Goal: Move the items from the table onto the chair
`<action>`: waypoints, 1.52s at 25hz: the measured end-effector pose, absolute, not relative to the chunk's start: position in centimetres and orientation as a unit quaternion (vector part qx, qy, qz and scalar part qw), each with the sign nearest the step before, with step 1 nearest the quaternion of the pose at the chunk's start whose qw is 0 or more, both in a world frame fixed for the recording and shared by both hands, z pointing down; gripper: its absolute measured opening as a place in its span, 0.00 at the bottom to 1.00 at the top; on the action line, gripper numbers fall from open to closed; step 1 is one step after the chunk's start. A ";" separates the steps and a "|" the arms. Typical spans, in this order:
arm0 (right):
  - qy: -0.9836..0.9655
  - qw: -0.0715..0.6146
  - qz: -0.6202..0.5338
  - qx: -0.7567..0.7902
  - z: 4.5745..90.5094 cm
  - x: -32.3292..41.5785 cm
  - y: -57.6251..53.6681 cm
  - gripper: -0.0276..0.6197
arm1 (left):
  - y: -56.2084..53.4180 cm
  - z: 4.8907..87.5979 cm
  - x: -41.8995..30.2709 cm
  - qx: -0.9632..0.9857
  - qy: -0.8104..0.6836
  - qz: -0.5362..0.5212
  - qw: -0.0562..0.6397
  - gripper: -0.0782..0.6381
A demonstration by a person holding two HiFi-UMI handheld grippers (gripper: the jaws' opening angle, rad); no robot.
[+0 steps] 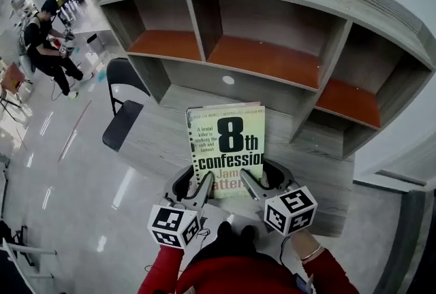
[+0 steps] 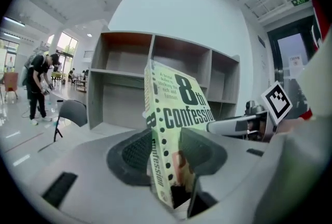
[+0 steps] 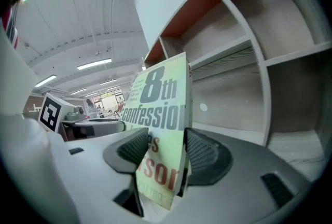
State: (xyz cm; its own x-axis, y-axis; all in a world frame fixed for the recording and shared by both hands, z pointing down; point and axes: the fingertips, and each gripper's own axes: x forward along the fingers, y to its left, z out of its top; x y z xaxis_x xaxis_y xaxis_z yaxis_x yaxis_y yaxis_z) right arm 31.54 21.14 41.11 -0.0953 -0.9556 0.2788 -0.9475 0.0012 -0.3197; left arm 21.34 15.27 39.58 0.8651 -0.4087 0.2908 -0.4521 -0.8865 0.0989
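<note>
A pale green paperback book (image 1: 226, 146) with "8th confession" in dark print is held up over the grey wooden table (image 1: 157, 139), cover towards me. My left gripper (image 1: 204, 186) is shut on its lower left corner and spine. My right gripper (image 1: 248, 186) is shut on its lower right edge. In the left gripper view the book (image 2: 179, 106) stands between the ribbed pads (image 2: 136, 153) of that gripper (image 2: 166, 154). In the right gripper view the book (image 3: 158, 106) sits clamped in that gripper (image 3: 163, 154). The black chair (image 1: 125, 107) stands left of the table.
A grey shelf unit (image 1: 272, 61) with orange compartment floors stands on the table behind the book. A person (image 1: 48, 41) in dark clothes bends over on the glossy floor far left. A wall runs along the right.
</note>
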 end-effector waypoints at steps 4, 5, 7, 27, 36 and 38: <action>0.748 0.002 -0.196 -0.635 39.8 28.0 17.5 0.40 | 12.8 38.1 17.3 0.950 -0.282 0.123 0.059 0.36; 0.759 0.001 -0.191 -0.623 39.3 26.7 16.2 0.40 | 11.9 37.6 15.7 0.945 -0.299 0.119 0.058 0.36; 0.782 -0.003 -0.178 -0.598 38.5 23.6 13.2 0.40 | 9.8 36.9 12.3 0.933 -0.339 0.108 0.059 0.36; 0.865 -0.027 -0.138 -0.482 37.5 -8.4 -9.0 0.40 | -8.7 36.6 -20.4 0.858 -0.505 0.048 0.076 0.35; 0.853 -0.010 -0.174 -0.491 39.7 -12.0 -22.0 0.40 | -22.0 38.6 -24.2 0.856 -0.504 0.049 0.104 0.35; 0.851 -0.010 -0.170 -0.496 39.6 -11.8 -24.8 0.40 | -25.0 38.5 -24.0 0.860 -0.496 0.054 0.104 0.35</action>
State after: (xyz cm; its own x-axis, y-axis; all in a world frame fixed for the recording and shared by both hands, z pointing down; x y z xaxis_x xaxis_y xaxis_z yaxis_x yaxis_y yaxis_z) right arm -11.83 -24.82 39.56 -0.5072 -0.8416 0.1855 -0.8482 0.4495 -0.2800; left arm -24.03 -24.97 38.55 0.5024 -0.8420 0.1964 -0.8646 -0.4867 0.1250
